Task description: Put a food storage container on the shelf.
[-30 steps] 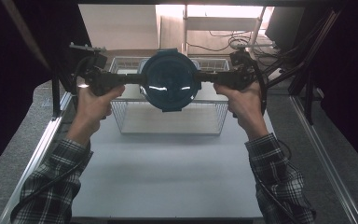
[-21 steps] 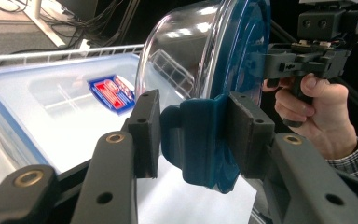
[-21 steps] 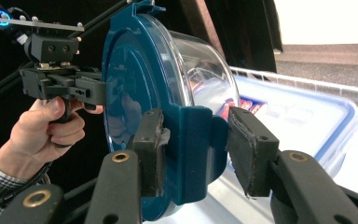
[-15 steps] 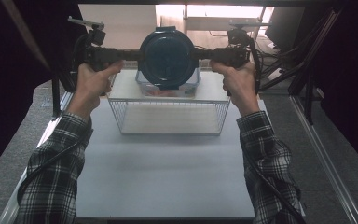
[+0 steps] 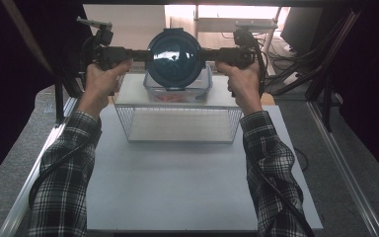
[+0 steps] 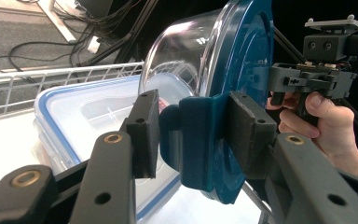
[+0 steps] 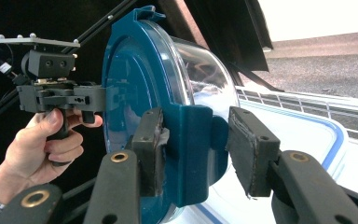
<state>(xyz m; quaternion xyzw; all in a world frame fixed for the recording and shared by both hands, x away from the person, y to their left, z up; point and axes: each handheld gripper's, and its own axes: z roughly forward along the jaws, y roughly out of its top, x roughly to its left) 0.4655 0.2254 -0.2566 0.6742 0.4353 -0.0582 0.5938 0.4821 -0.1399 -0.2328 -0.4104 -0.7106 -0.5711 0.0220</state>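
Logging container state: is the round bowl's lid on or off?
On: the blue lid sits on the clear bowl, both tipped on edge.

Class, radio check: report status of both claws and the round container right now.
Left claw and right claw each clamp a latch tab. Round blue-lidded container held on edge, over the rectangular box on the wire basket. Nothing obstructing.

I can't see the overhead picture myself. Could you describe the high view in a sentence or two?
Two hands in plaid sleeves hold a round clear container with a dark blue lid between the left gripper and right gripper, above a rectangular clear lidded box resting on a white wire basket.
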